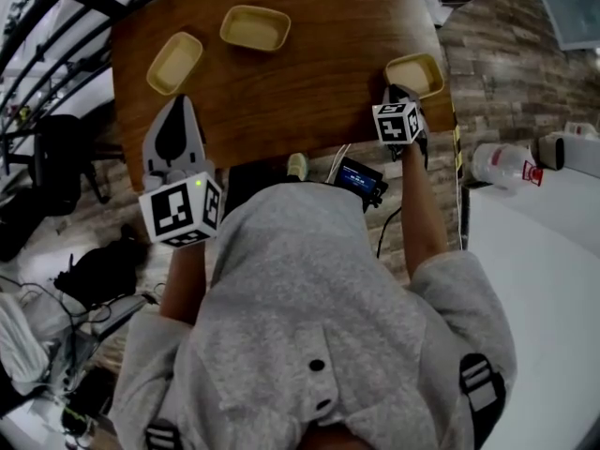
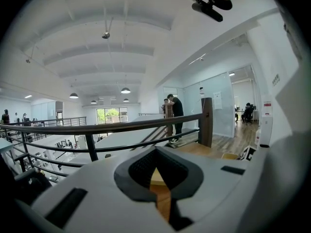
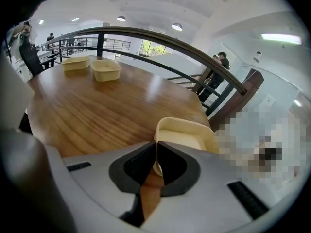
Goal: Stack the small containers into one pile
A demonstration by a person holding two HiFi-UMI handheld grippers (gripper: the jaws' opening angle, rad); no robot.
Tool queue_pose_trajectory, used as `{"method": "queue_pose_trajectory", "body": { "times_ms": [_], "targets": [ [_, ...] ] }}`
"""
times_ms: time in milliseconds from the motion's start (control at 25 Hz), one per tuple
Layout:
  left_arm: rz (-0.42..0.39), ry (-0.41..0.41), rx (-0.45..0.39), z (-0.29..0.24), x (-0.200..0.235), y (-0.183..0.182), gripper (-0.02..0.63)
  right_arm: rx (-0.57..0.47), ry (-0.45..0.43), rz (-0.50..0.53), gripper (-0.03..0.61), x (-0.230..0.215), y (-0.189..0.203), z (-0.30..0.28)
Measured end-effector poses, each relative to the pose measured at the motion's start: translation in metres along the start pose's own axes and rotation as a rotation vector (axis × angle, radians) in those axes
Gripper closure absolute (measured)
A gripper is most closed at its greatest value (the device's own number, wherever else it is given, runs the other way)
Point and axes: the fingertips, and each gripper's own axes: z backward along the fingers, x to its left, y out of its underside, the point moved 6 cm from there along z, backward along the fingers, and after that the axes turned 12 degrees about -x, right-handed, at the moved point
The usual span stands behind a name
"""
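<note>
Right gripper view: right gripper [image 3: 156, 152] clamped near wall of pale-yellow rectangular plastic container [image 3: 187, 132] at right edge of brown wooden table [image 3: 97, 106]; left gripper [image 2: 156, 154] sat closed, empty. Thin-wall pinch risked slip off edge.

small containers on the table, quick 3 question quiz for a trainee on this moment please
1. How many containers sit on the table?
2. True or false: the left gripper holds a container.
3. The right gripper grips the rightmost container by its: A) rim B) lid C) handle

Key: 1. three, none stacked; 2. false, it is shut and empty; 3. A
</note>
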Motion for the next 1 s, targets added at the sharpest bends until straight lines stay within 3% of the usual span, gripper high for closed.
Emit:
{"method": "queue_pose_trajectory", "body": {
  "times_ms": [520, 1000],
  "targets": [
    [0.011, -0.018, -0.02, 0.009, 0.005, 0.002, 0.603, -0.063, 0.003, 0.041, 0.549, -0.002, -0.028, 0.008],
    [0.043, -0.066, -0.008, 0.02, 0.06, 0.009, 0.603, -0.136, -0.026, 0.109, 0.551, 0.04, -0.102, 0.007]
  ]
}}
